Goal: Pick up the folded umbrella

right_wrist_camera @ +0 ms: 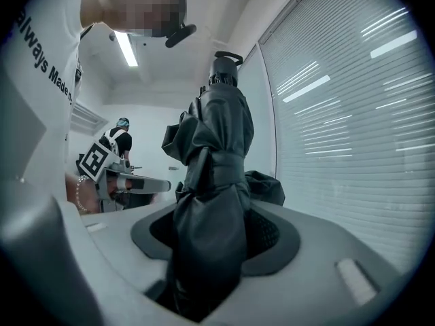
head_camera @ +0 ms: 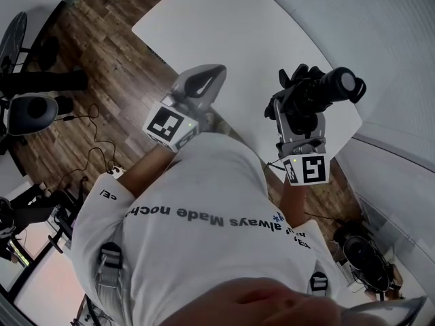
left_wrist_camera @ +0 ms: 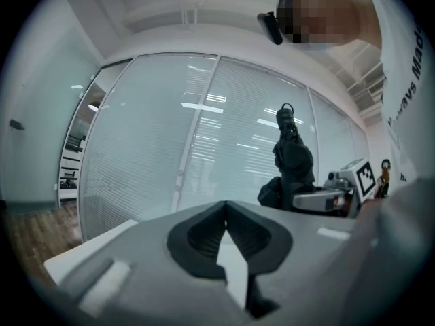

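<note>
Now | right gripper jaws clenched on folded umbrella, jutting beyond their tips | left gripper jaws together, empty

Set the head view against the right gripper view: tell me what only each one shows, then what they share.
Only the head view: the white tabletop, the brown wooden floor and the right gripper seen from outside. Only the right gripper view: a lit ceiling strip light and a second person in the background. Both: the black folded umbrella clamped in the right gripper's jaws, and the left gripper with its marker cube.
</note>
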